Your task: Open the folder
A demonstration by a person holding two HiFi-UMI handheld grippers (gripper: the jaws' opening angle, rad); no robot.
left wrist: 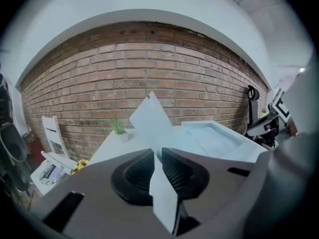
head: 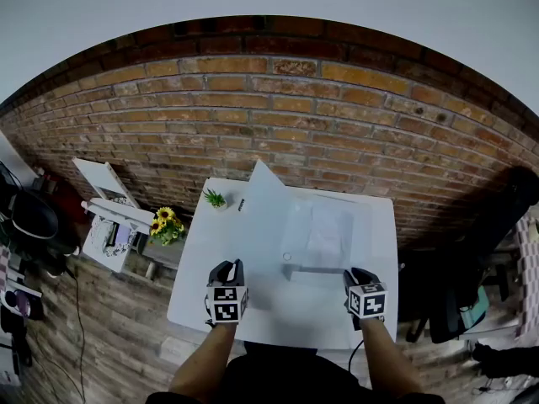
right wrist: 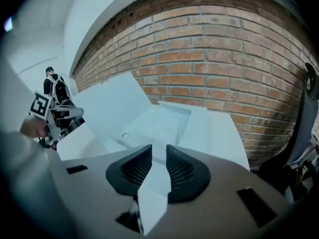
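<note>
A white folder lies on the white table [head: 194, 301]. Its left cover [head: 259, 217] stands raised and tilted, while the other half [head: 337, 230] lies flat with clear sleeves on it. My left gripper [head: 226, 268] is shut on the near edge of the raised cover, and the left gripper view shows the thin white sheet [left wrist: 149, 118] pinched between the pads [left wrist: 175, 171]. My right gripper [head: 360, 274] is at the flat half's near right corner. In the right gripper view its jaws stand apart, with a white folder edge [right wrist: 152, 200] lying loose in the gap.
A small potted plant [head: 215, 199] and a small dark object [head: 241, 204] stand at the table's far left corner. Sunflowers [head: 166, 224] and a white rack [head: 109, 213] are on the floor to the left. The brick wall [head: 269, 108] is behind, and a dark chair [head: 497, 225] stands to the right.
</note>
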